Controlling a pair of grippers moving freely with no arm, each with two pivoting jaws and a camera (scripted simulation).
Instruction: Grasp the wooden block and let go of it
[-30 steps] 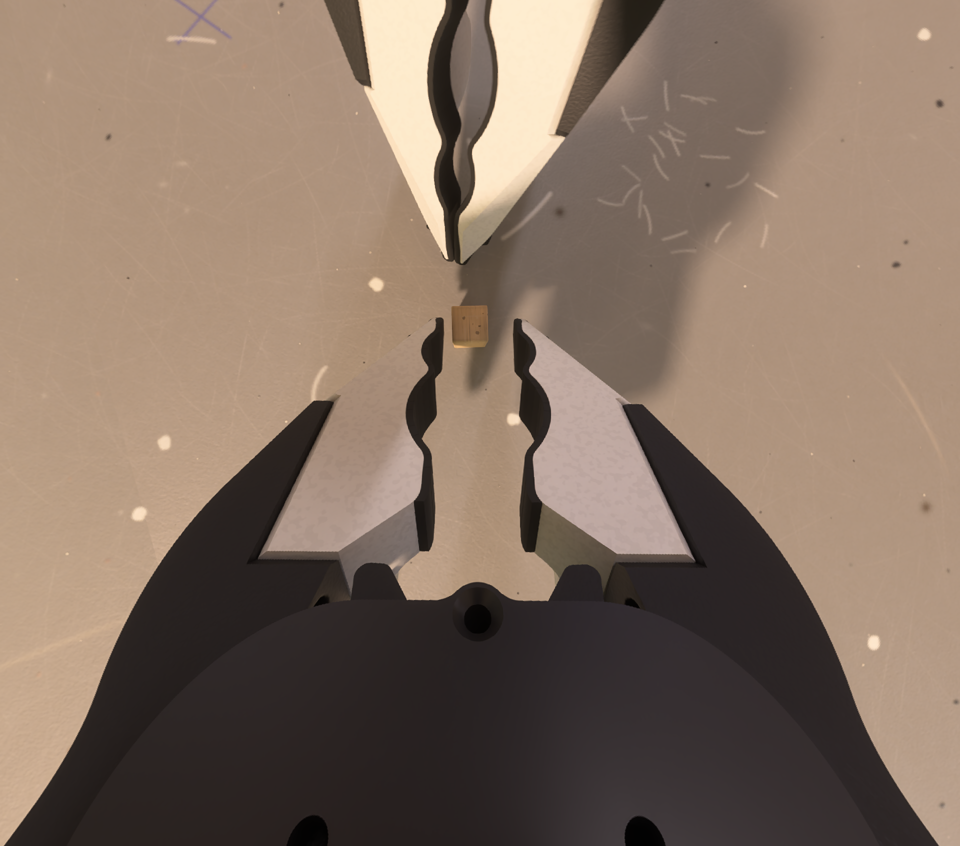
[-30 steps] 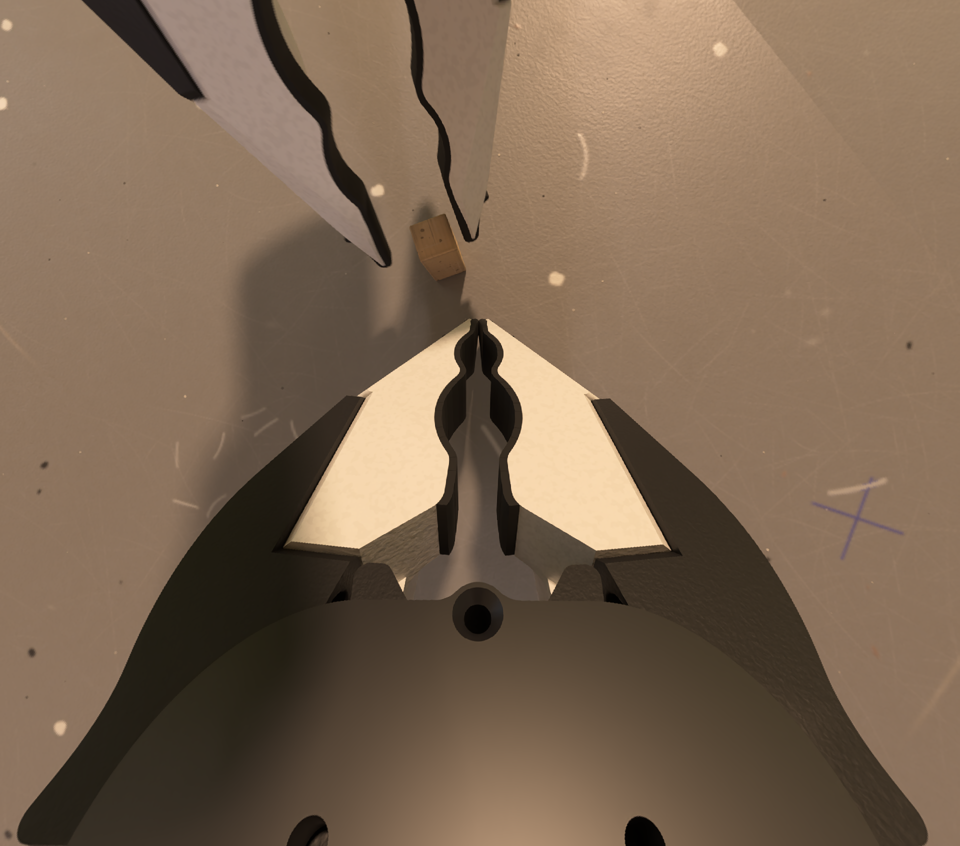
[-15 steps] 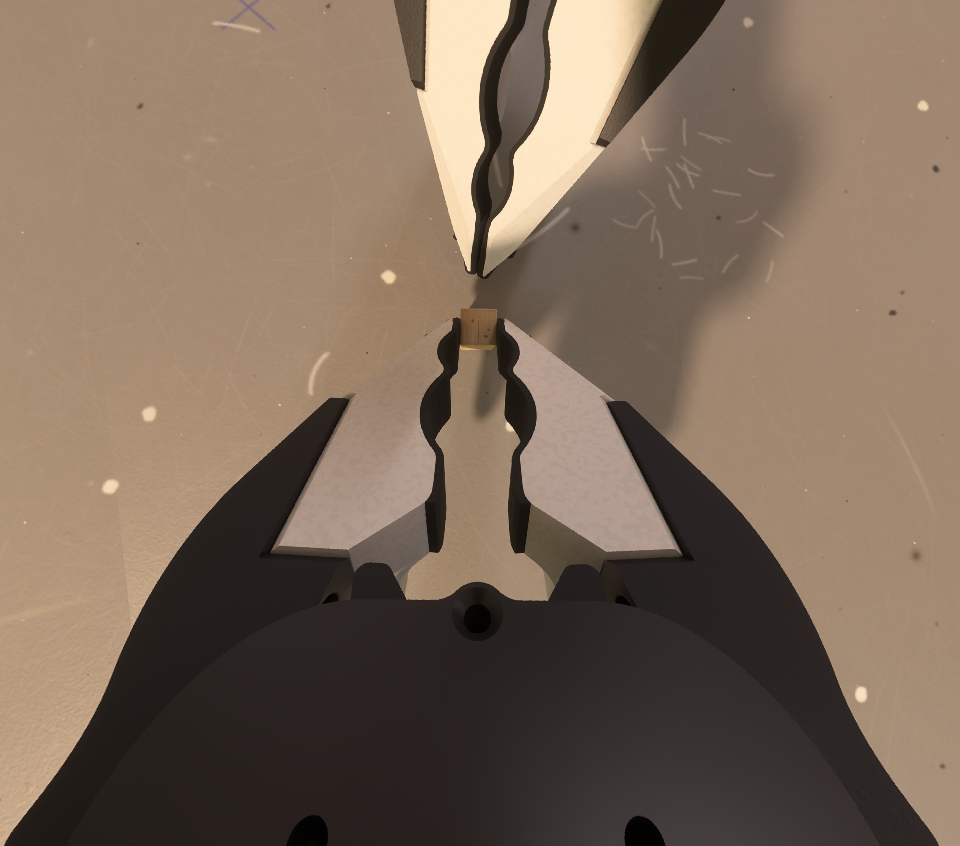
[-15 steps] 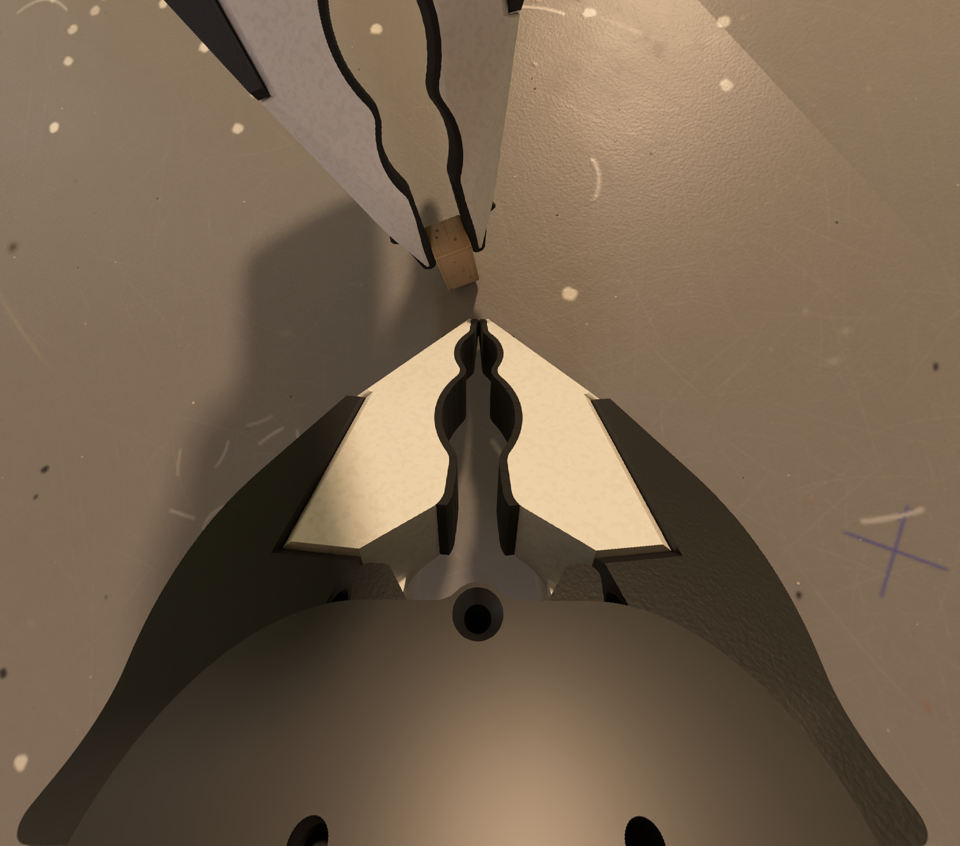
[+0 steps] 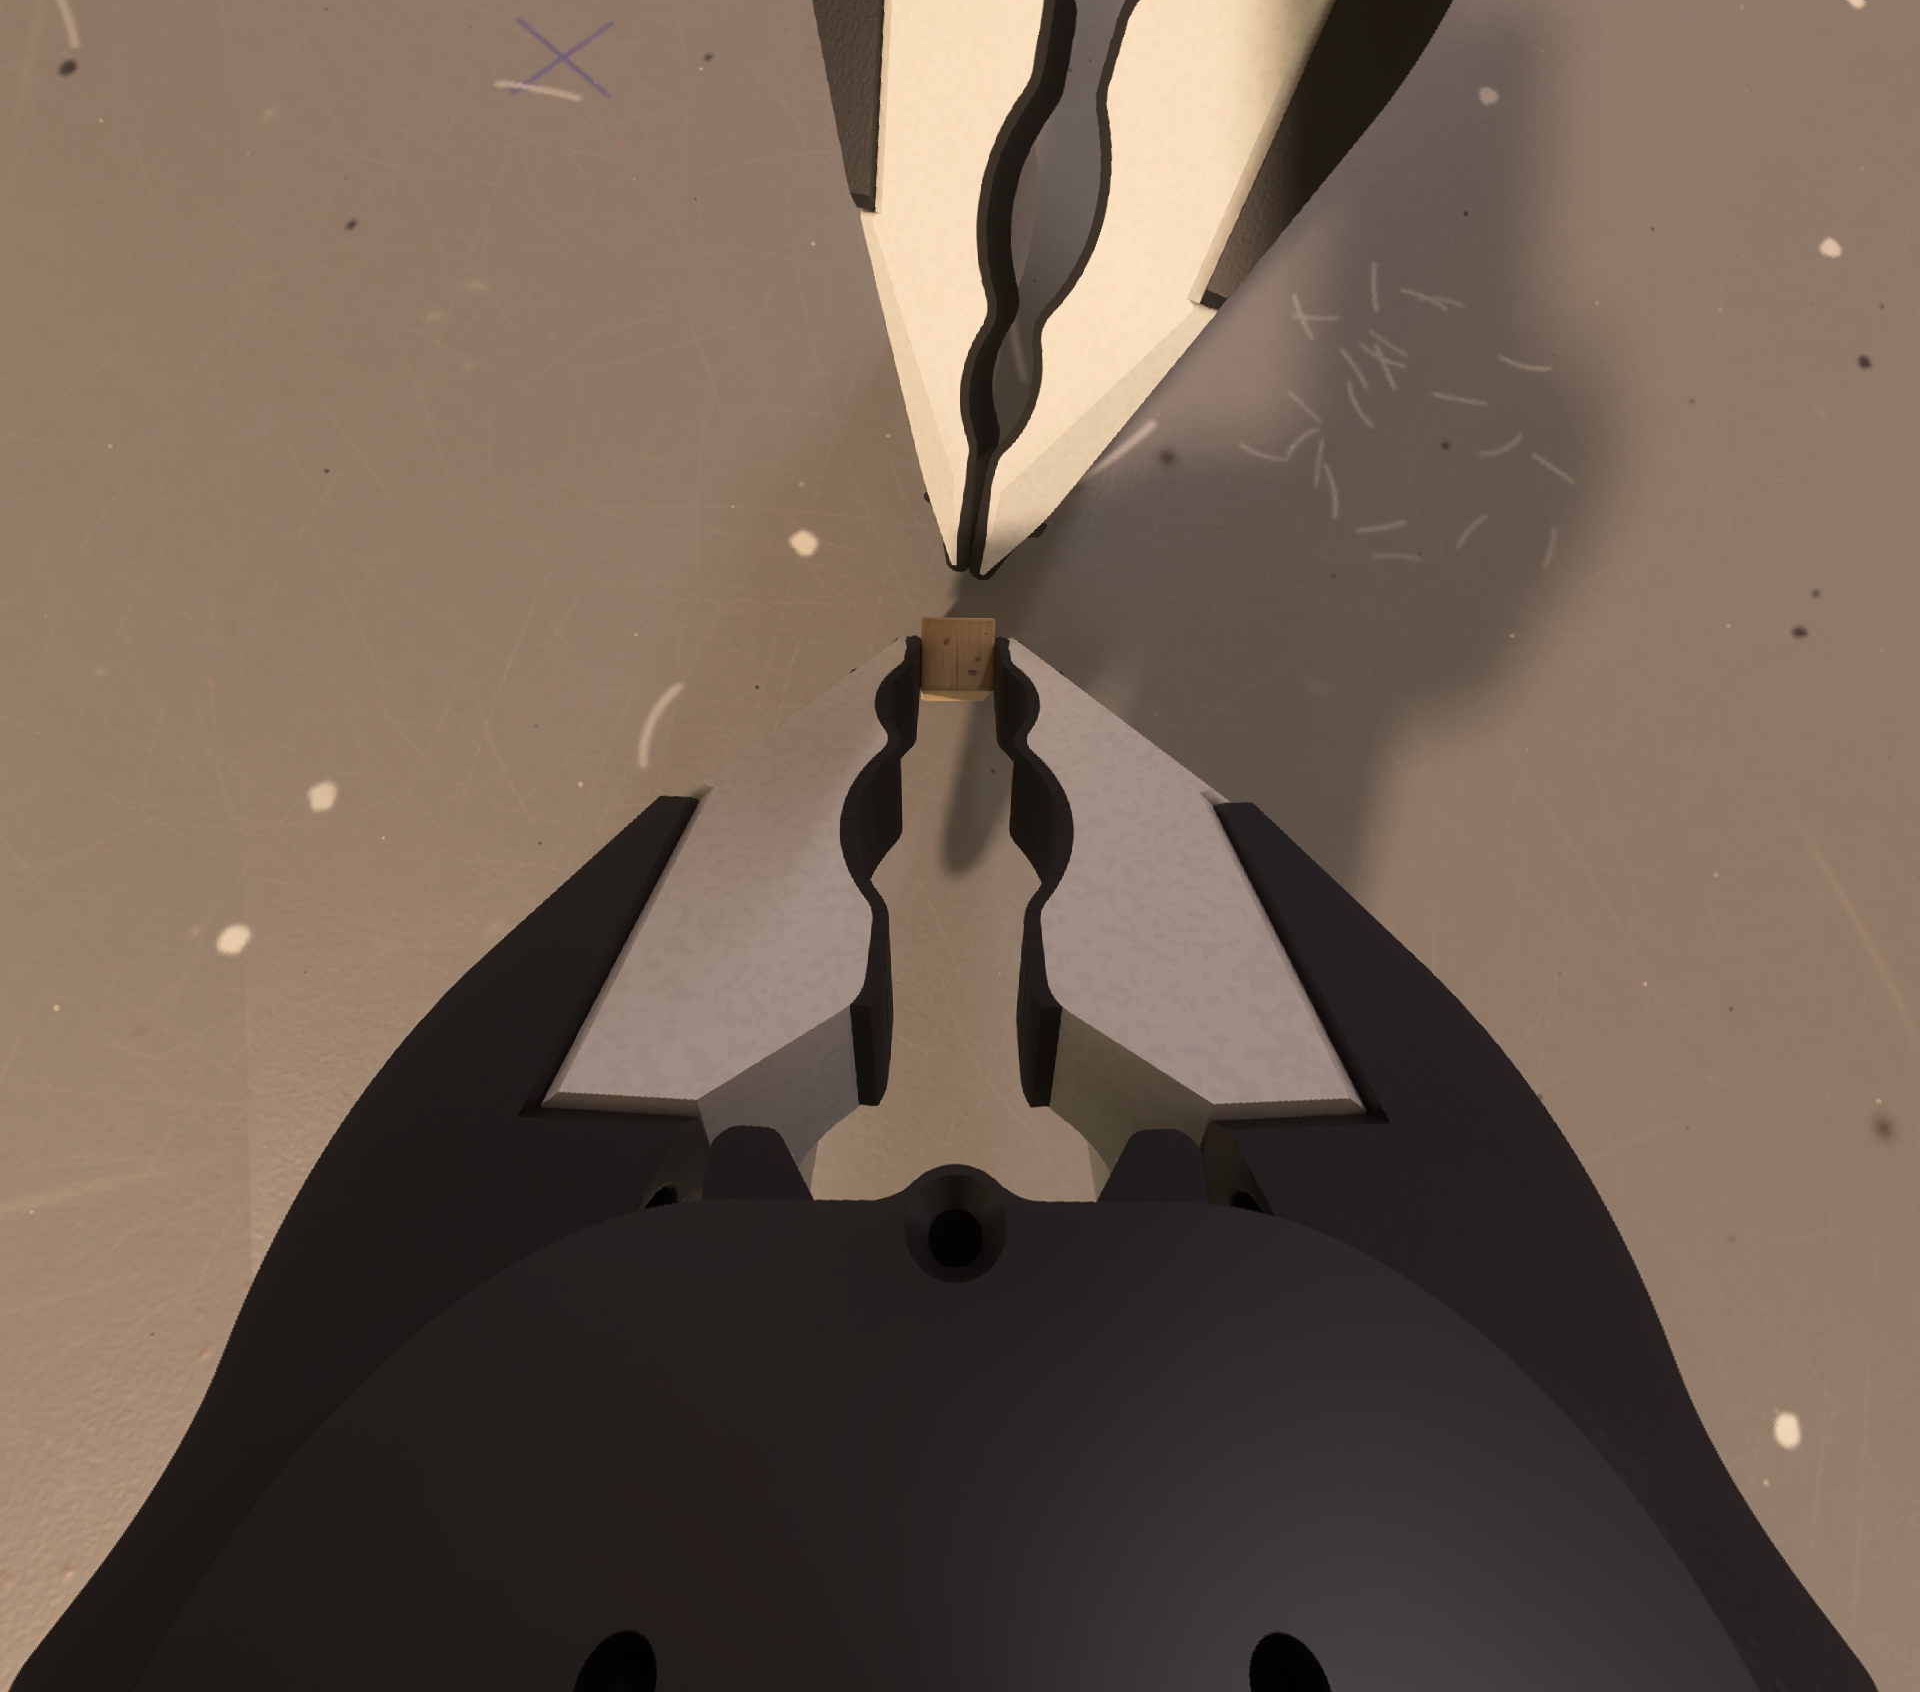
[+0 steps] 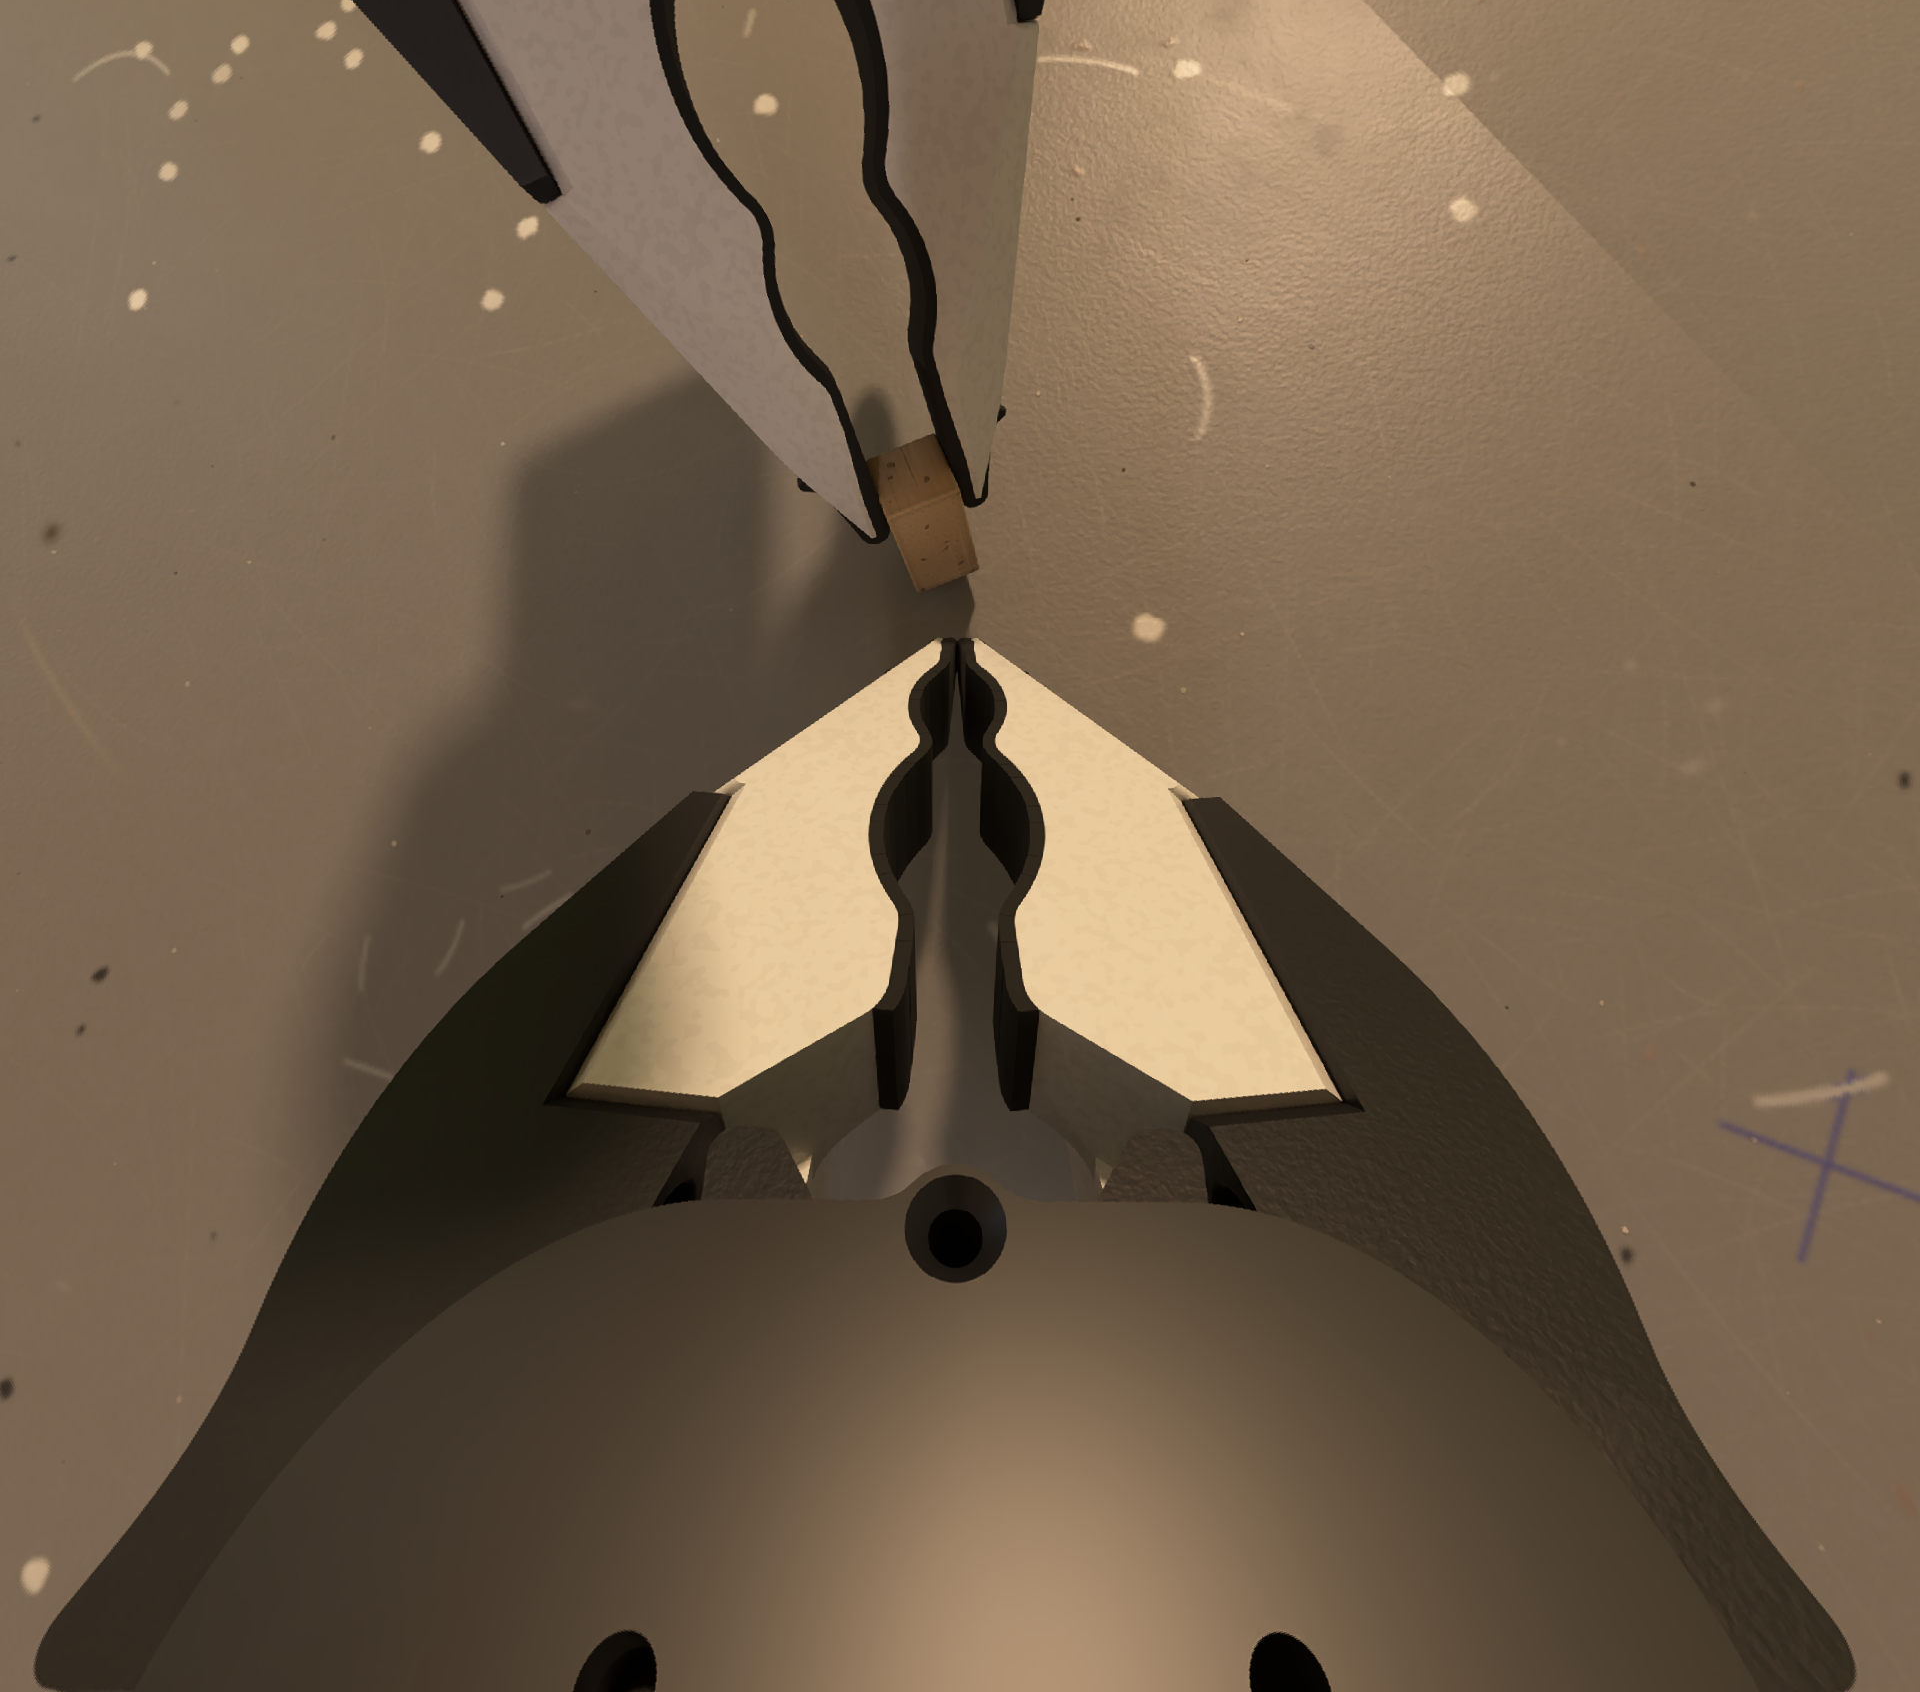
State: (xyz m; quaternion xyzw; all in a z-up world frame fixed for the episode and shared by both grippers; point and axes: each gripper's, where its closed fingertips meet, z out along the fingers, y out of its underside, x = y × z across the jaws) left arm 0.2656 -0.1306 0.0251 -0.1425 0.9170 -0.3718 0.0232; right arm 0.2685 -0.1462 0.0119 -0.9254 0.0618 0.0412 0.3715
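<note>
**Block pinched at left tips, right jaws closed opposite**

Left gripper (image 5: pixel 959 674): jaws narrowed onto the wooden block (image 5: pixel 957 657), each tip pressed against one side face. Block is a small pale cube, faint grain lines, a few dark specks; it sits at the very tips, and its shadow falls on the bench (image 5: pixel 312 499) between the fingers. Inner finger edges are wavy, dark-lined; outer faces flat, pebbled grey, set in matte black shells.

Right gripper (image 6: pixel 957 643): jaws pressed together, holding nothing, tips pointed at the block from just beside it. Fingers cream, same scalloped profile.

Bench: tan, finely scuffed, pale flecks, short white scratches, a thin crossed pen mark (image 5: pixel 562 58).
</note>
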